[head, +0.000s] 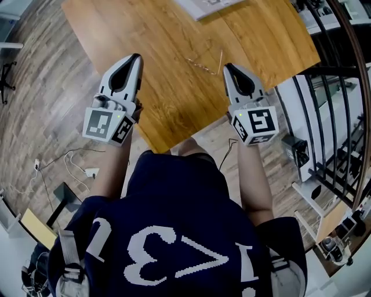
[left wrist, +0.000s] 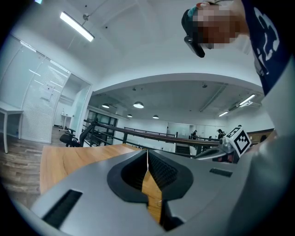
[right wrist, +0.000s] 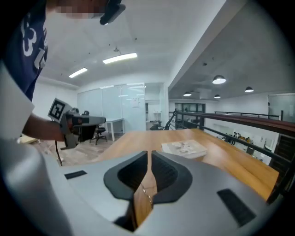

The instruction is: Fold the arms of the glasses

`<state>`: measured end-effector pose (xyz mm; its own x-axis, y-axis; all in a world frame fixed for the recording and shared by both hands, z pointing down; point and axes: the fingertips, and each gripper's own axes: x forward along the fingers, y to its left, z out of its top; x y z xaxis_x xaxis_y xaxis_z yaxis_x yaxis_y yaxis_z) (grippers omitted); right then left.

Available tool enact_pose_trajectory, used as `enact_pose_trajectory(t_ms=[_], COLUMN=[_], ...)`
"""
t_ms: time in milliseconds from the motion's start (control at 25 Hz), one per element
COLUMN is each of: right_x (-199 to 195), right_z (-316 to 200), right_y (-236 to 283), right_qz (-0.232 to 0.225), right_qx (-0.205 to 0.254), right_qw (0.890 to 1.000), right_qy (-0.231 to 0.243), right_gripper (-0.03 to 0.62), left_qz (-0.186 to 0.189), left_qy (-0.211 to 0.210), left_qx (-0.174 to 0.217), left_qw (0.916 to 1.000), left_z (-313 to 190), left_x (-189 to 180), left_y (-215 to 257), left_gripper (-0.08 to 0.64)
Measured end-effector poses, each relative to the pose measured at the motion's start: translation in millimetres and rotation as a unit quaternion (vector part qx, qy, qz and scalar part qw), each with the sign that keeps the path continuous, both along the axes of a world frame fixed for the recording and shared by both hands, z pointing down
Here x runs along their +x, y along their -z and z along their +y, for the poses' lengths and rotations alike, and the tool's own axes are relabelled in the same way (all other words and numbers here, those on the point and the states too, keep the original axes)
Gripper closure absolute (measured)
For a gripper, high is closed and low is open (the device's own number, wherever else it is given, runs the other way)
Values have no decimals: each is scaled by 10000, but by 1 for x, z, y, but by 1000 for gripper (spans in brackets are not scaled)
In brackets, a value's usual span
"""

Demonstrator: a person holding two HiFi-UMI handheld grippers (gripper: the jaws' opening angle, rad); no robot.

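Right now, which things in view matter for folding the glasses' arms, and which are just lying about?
For the job:
glasses, left gripper, right gripper, wooden table.

Lying about:
printed sheets at the table's far end, power strip on the floor.

I see a wooden table (head: 145,35) with thin-framed glasses (head: 203,65) on it and, well apart, a booklet (head: 211,6).

Looking steeply down from the head onto a light-brown wooden worktop (head: 162,75). Riding on the left hand-held gripper (head: 136,56) and right hand-held gripper (head: 226,65), facing low and close across that shared worktop.
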<state>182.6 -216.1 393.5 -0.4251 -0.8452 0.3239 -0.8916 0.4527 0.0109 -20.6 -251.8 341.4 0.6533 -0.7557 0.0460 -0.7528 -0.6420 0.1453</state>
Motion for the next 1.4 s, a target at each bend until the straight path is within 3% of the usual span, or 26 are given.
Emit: enact_pose_trajectory(t_ms=[120,200,440,640,760,1040,1240,1400], right_x=[-18,-28,-39,-39,-38,-33,-31,-31], right_z=[-10,-13,-24,-30,-33,-31,-26,-18], right_y=[-42,-72,-146,-180,-194,-196,-178,-147], right_qz=[649,1216,3088,3915,4178,4338,4300,4148], right_qx=[-540,-870,-1407,-1673,-1786,-1731,-1377,-789], right_qw=[9949,9846,9275,8867,8711,8647,8707,8804], right_qy=[556,908,1570,1803,1862,1848,1950,2159], right_gripper=[484,469,451,453,468,537,548,551], left_qz=[-17,-25,-25,-32,-45,-97,-60,31], left_qy=[91,169,285,305,288,199,84,-148], left_qx=[-47,-88,-209,-282,-302,-285,-290,-307], left_qw=[9999,9998,9994,9991,9991,9993,9995,9994], left_z=[-4,-6,-8,-16,-21,-23,-19,-12], left_x=[2,2,-2,-4,-3,0,2,8], left_y=[-7,-11,-22,-30,-33,-33,-29,-26], left_gripper=[540,540,540,540,540,540,540,540])
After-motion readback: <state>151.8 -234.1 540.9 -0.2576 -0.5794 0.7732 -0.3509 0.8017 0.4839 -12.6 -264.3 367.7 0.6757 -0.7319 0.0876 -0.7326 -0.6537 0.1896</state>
